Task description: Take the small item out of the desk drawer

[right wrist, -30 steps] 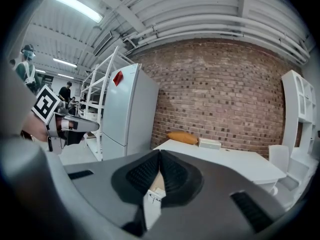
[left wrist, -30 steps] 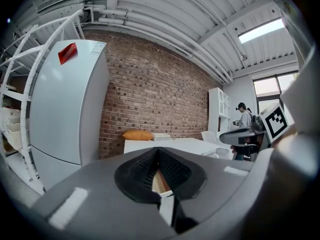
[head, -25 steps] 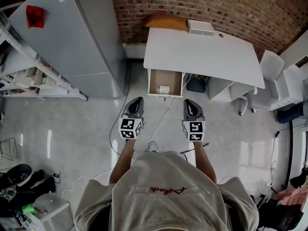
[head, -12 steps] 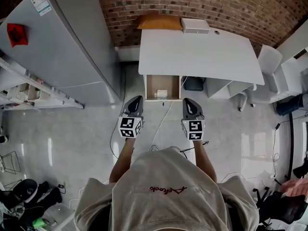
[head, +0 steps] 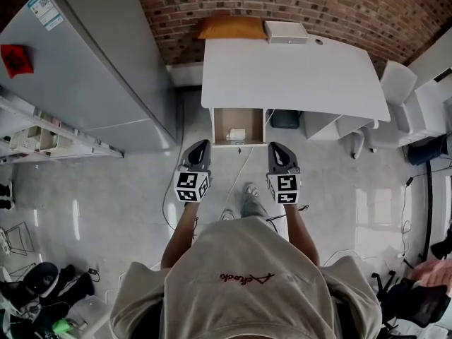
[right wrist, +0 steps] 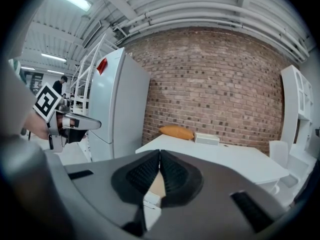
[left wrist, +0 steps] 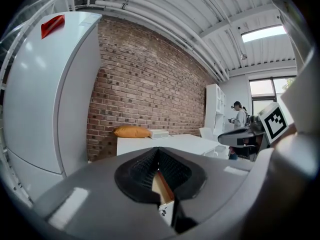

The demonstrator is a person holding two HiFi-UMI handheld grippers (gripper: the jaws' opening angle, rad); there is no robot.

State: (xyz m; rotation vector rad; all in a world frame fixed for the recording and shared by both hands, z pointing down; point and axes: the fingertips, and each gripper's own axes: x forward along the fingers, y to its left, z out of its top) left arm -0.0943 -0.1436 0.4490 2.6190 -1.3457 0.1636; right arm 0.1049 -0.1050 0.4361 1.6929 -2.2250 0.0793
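Desk (head: 293, 73): white, set against the brick wall (head: 339, 6). The drawer (head: 232, 118) at the desk's left front edge stood pulled out. The small white item (head: 238, 134) lay inside the drawer, at the end farthest out from the desk. The left gripper (head: 200, 147) and right gripper (head: 276, 147) were held over the floor in front of the desk, one at each side of the drawer front, touching neither drawer nor item. Fingers of both were clenched, tips meeting, nothing between them. An orange cushion (head: 232, 27) and a white box (head: 286, 32) sat along the desk's back edge. A grey refrigerator (head: 92, 62) stood left of the desk.
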